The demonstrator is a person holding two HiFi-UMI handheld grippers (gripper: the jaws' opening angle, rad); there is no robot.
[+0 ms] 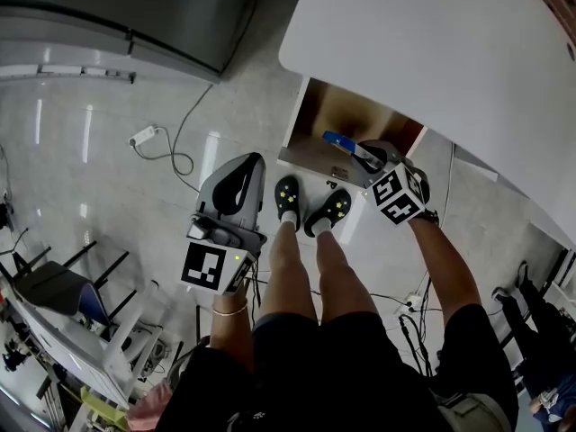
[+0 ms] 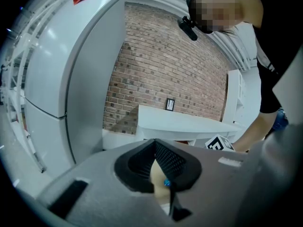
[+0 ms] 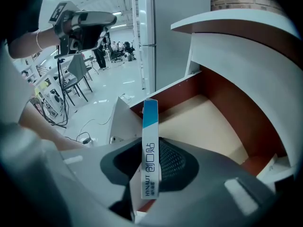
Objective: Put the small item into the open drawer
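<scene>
Head view: right gripper centre-right, clamped on a small blue-and-white box, over the open drawer under the white worktop. Left gripper left of centre, above the floor, well apart from the drawer.

Left gripper view: left gripper tips together, nothing between. Brick wall and worktop beyond.

Right gripper view: right gripper pads press the box, which stands on edge with its blue end up. The drawer interior lies right of it.
</scene>
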